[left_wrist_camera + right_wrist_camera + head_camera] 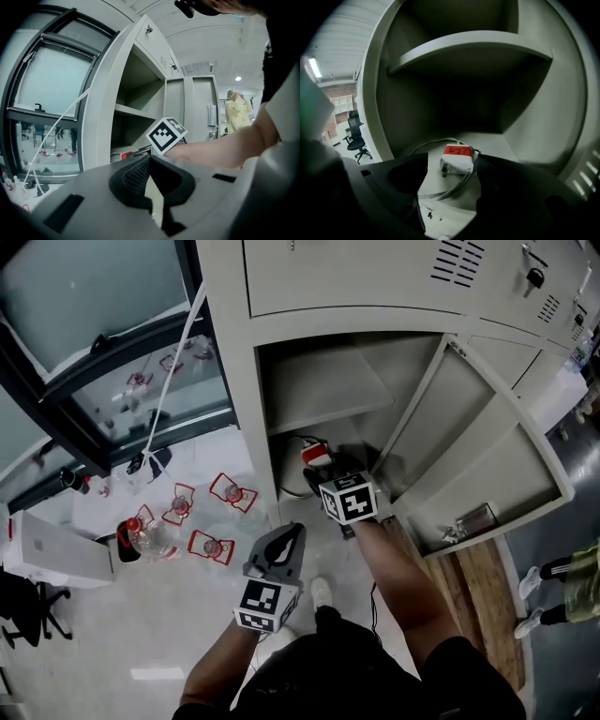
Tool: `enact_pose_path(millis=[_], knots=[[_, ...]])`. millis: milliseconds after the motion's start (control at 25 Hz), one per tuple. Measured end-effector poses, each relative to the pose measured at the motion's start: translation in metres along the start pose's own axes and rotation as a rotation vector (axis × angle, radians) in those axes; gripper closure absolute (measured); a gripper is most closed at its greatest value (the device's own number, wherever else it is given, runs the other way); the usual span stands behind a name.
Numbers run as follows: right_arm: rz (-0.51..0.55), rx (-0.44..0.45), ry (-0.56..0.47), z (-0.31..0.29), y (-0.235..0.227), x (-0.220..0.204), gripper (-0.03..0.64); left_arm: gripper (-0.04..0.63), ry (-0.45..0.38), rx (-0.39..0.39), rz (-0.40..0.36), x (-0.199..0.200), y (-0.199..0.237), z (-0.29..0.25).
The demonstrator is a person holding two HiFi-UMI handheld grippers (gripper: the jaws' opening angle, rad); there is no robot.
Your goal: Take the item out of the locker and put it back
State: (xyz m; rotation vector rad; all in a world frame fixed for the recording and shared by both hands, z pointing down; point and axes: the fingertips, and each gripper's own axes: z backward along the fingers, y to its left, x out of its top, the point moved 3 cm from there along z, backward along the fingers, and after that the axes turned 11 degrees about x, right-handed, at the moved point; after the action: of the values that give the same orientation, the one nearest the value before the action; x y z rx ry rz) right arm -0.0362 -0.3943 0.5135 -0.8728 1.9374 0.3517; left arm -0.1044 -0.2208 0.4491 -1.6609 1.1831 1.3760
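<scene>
A small white charger with a red label (pixel 315 454) (pixel 457 161) lies on the floor of the open locker's (pixel 230 343) lower compartment, its white cable (pixel 452 190) looping beside it. My right gripper (pixel 323 474) (pixel 450 183) reaches into that compartment, open, with the charger lying between its jaws; the left jaw stands apart from the charger and the right jaw is close beside it. My left gripper (pixel 286 540) (pixel 151 161) hangs outside the locker, lower left of the opening, shut with nothing in it. A shelf (pixel 319 390) spans the compartment above.
The locker door (pixel 487 456) swings open to the right. Several plastic bottles with red tags (pixel 211 545) stand on the floor at the left, near a white box (pixel 56 549) and a window frame (pixel 122 362). A person's feet (pixel 539 596) show at the right edge.
</scene>
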Motion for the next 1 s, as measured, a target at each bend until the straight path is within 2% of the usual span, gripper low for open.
enact_pose_path(millis=[200, 640, 1000], knots=[[-0.007, -0.005, 0.050, -0.015, -0.008, 0.000, 0.276, 0.594, -0.003, 0.014, 0.003, 0.001, 0.004, -0.002], [0.005, -0.042, 0.200, -0.034, -0.016, -0.007, 0.276, 0.594, -0.001, 0.017, 0.022, -0.002, 0.008, -0.006], [0.010, -0.033, 0.205, -0.035, -0.017, -0.006, 0.279, 0.594, 0.002, 0.016, 0.036, -0.004, 0.007, -0.008]])
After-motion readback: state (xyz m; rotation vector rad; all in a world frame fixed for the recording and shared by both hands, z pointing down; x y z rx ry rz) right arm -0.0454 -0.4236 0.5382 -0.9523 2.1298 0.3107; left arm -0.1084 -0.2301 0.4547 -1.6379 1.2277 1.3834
